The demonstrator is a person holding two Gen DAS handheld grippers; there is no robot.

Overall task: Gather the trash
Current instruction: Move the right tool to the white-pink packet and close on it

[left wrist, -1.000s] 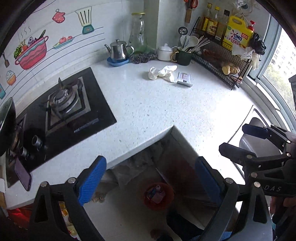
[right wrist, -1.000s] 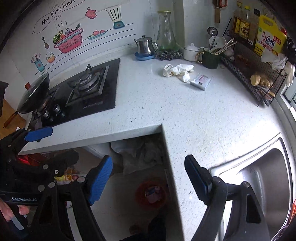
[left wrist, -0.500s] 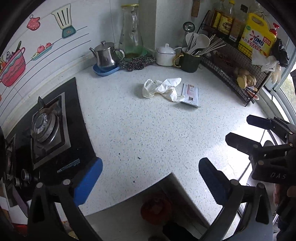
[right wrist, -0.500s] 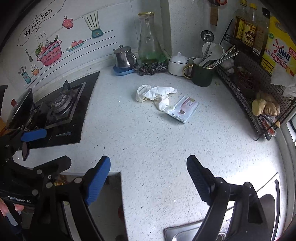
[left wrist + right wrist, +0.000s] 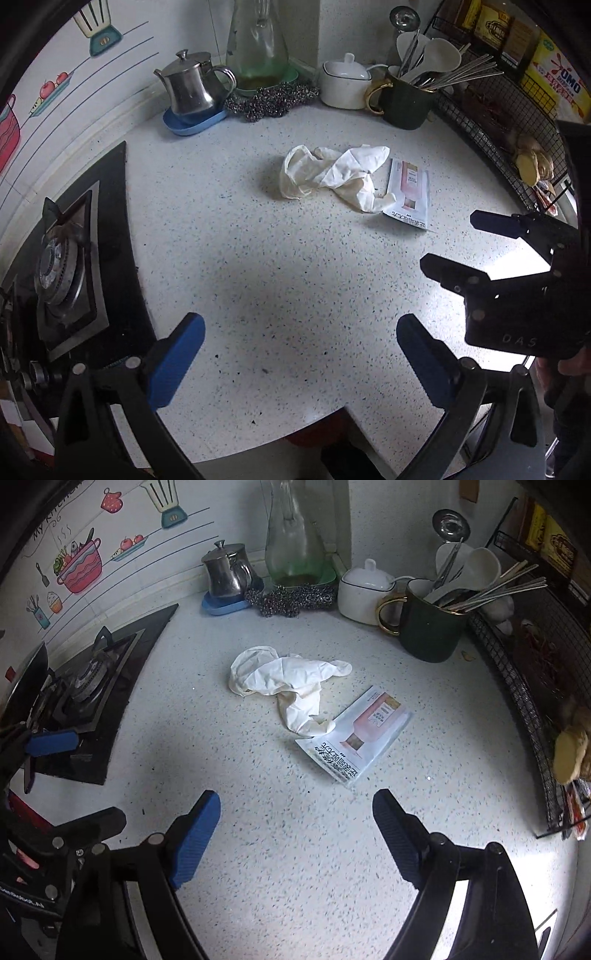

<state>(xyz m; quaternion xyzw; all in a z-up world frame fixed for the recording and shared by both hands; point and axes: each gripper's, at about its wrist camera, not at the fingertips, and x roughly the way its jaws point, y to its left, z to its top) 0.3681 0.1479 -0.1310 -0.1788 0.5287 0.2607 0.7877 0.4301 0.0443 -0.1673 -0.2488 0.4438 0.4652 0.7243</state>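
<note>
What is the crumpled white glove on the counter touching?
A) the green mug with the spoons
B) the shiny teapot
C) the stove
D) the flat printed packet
D: one end of the white glove lies against the corner of the flat printed packet, while the teapot, green mug and stove all stand apart from it on the counter.

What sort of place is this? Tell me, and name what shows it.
A home kitchen, most likely: a gas stove set into a speckled countertop, a steel kettle by the wall, and a green mug full of utensils.
</note>
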